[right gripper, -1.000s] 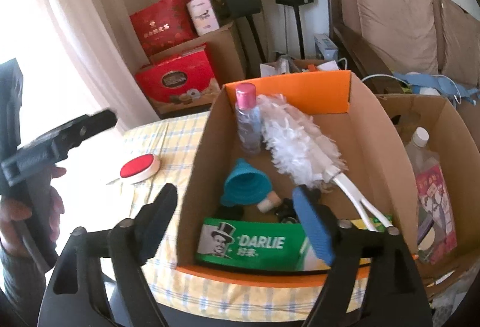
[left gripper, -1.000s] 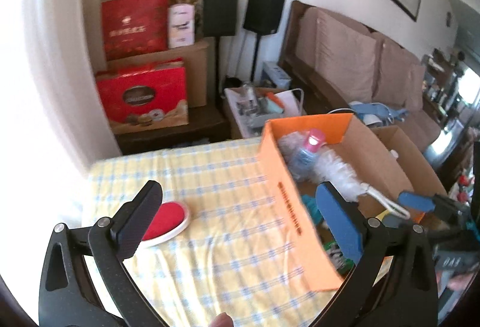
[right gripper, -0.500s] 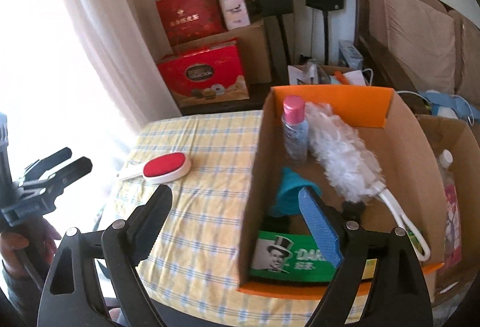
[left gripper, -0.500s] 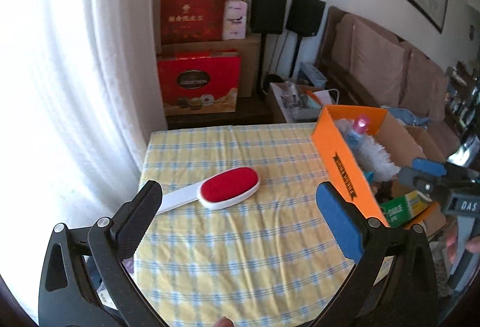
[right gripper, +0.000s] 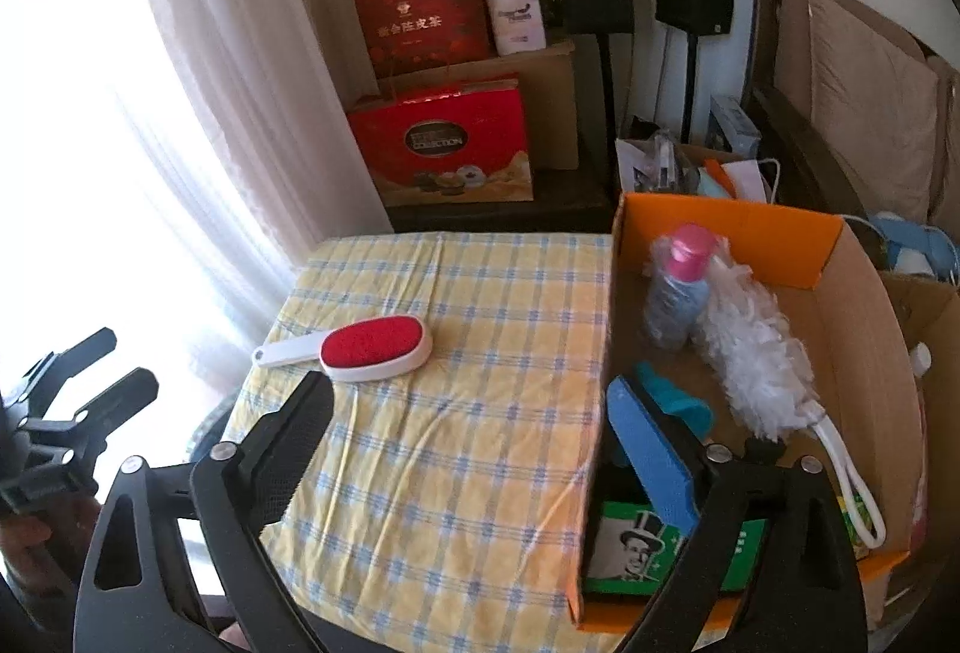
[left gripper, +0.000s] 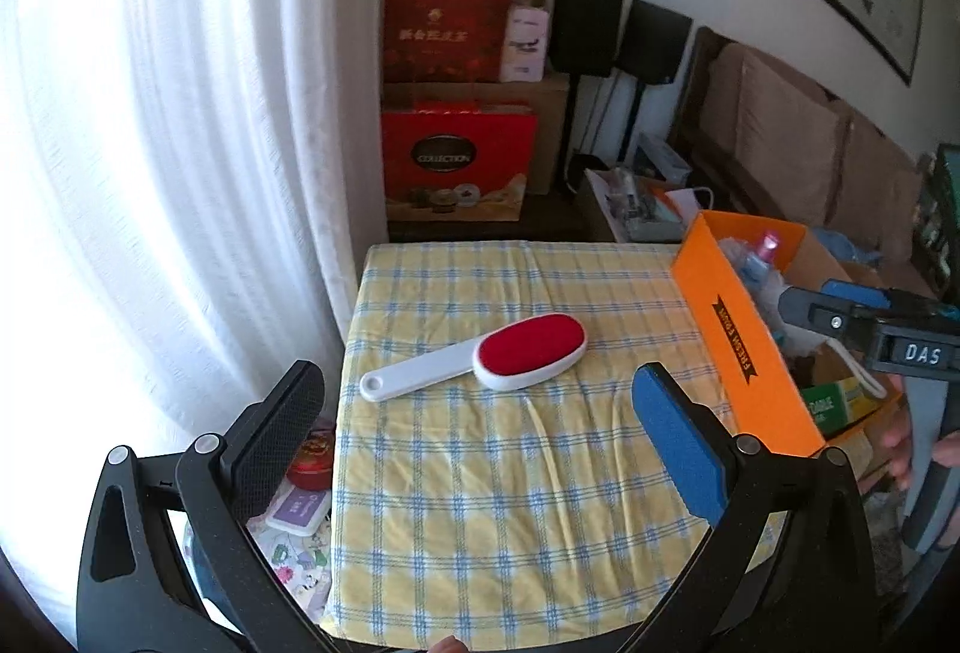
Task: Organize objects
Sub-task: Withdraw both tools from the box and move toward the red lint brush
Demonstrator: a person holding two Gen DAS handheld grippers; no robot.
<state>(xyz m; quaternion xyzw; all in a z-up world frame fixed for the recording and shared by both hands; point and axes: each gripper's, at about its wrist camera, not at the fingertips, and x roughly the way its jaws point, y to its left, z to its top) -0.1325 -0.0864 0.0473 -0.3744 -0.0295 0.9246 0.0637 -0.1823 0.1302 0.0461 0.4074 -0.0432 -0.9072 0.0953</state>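
Left tongs [left gripper: 480, 431]: wide apart, empty.
Right tongs [right gripper: 474, 449]: jaws just opening, nothing between them.
Lint brush [left gripper: 480, 356]: alone on the checked surface [left gripper: 510, 503] — still to box.
Orange box [right gripper: 720, 227]: already holds bottle [right gripper: 678, 287], duster [right gripper: 750, 347] — mostly done.

lint brush [left gripper: 507, 355] | red pad up, white handle | flat on checked cloth | left of orange box [left gripper: 747, 347]
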